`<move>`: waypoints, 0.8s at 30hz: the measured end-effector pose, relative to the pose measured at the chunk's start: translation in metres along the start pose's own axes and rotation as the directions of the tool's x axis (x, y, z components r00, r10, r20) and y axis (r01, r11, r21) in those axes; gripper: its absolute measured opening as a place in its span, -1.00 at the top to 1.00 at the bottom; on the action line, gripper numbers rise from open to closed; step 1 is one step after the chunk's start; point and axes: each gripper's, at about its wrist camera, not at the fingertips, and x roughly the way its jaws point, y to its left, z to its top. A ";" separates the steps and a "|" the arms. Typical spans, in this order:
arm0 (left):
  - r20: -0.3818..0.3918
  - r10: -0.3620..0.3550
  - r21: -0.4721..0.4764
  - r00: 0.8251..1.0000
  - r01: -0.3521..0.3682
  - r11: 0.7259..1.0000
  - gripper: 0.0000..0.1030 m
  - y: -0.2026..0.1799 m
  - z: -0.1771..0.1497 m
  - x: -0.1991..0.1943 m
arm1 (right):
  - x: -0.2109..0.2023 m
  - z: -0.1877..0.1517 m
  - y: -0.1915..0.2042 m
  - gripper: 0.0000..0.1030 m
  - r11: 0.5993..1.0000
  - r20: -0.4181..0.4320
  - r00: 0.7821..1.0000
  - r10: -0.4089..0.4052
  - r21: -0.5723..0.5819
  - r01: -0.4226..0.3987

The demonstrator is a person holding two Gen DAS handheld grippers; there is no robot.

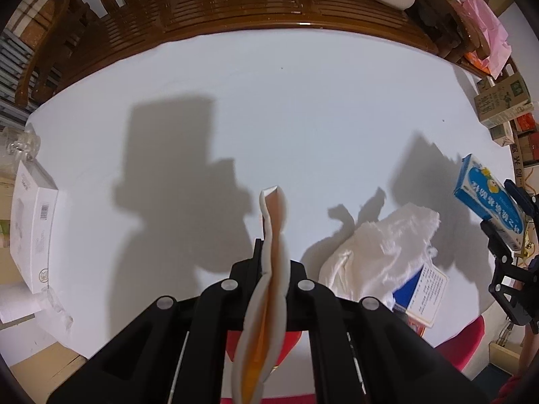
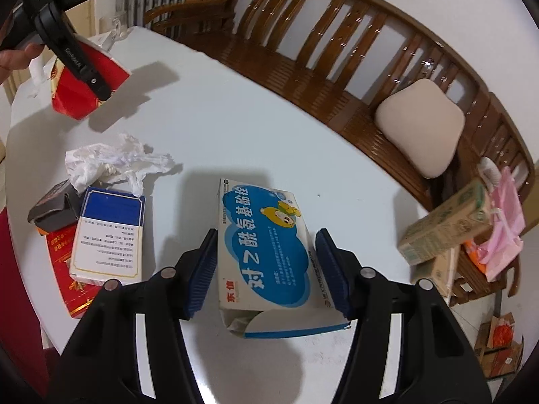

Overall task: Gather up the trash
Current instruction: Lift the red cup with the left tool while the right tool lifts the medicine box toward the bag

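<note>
The left gripper (image 1: 269, 269) is pinching a flattened red-and-white carton (image 1: 269, 286), which is standing edge-on between the closed fingers in the left wrist view; in the right wrist view the same carton (image 2: 86, 80) is showing its red face while hanging above the white table (image 2: 235, 128), casting a shadow beneath it. The right gripper (image 2: 266, 269) is clamping a blue-and-white medicine box (image 2: 266, 245) with a cartoon bear on it, its blue finger pads (image 2: 202, 272) pressing against the box's two long sides and the box's near flap hanging open. From the left wrist view that box (image 1: 488, 195) is appearing at the far right, lifted off the table. Other trash is lying on the table to the right gripper's left: a crumpled white tissue (image 2: 114, 161), just beside it a blue-and-white box (image 2: 107, 232) lying flat, a small dark grey box (image 2: 54, 212) touching the tissue's lower edge, and a red packet (image 2: 67, 269) partly under the blue-and-white box. A wooden bench (image 2: 337, 77) is curving around the far side of the table, carrying a beige cushion (image 2: 421, 124). At the right edge of the table a stack of green-printed cartons (image 2: 444, 229) is sitting near a pink plastic bag (image 2: 505, 229). A white box with a barcode (image 1: 32, 222) is resting at the table's left edge.
</note>
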 end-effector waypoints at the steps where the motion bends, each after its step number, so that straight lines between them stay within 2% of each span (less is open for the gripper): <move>1: 0.005 0.000 0.000 1.000 0.000 1.000 0.89 0.000 -0.003 -0.005 | -0.003 0.001 -0.001 -0.12 1.000 0.006 1.000 -0.007 0.011 0.007; 8: 0.055 0.007 0.020 0.998 -0.008 1.000 0.89 -0.007 -0.024 -0.041 | -0.058 -0.002 0.004 -0.12 0.997 0.061 0.996 -0.064 0.049 0.062; 16: 0.126 -0.010 0.092 0.992 -0.001 0.996 0.89 -0.036 -0.075 -0.088 | -0.139 -0.010 0.029 -0.12 0.996 0.147 0.987 -0.073 0.054 0.065; 24: 0.179 -0.024 0.183 0.983 -0.009 0.983 0.89 -0.067 -0.133 -0.117 | -0.203 -0.030 0.063 -0.12 0.996 0.186 0.979 -0.078 0.049 0.070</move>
